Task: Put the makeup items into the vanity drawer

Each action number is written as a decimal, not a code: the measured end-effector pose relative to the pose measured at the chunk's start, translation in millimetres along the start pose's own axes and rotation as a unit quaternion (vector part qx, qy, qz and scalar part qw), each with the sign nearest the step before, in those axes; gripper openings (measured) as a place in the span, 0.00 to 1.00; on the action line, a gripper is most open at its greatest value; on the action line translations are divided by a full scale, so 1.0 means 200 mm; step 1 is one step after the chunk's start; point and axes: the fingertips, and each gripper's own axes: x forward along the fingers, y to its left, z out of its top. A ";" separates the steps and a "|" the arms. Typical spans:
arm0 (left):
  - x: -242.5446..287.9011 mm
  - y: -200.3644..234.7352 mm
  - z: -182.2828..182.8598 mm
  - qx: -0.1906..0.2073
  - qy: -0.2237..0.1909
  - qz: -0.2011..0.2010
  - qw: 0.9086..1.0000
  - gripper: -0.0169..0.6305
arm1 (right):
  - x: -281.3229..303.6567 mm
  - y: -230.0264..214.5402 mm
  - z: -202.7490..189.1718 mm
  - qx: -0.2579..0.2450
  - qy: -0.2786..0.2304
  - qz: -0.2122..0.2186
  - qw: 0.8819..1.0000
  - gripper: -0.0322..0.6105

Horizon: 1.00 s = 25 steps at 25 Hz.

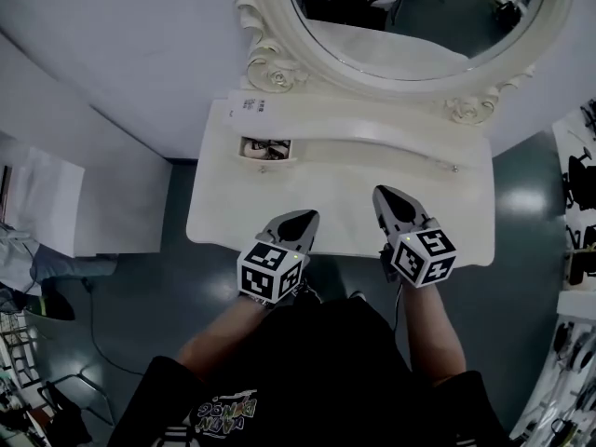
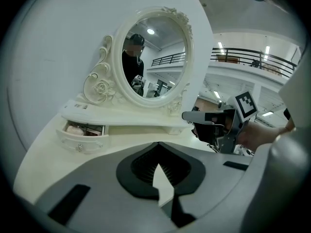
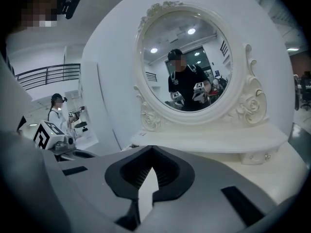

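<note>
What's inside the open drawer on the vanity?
Small items in the drawer: a pale pinkish one at left, a darker one beside it. The shelf above covers the drawer's back; no full count.

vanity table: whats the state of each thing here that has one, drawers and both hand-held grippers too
left vanity drawer: pulled open
makeup items: lying inside the open drawer
right vanity drawer: appears pushed shut
left hand-held gripper: jaws together, empty, above the table's front edge
right hand-held gripper: jaws together, empty, above the tabletop
</note>
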 end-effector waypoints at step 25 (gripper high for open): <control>0.20 -0.75 -0.12 0.024 0.003 0.006 1.000 0.03 | -0.79 -0.30 -0.18 0.013 -0.011 -0.023 1.000 0.10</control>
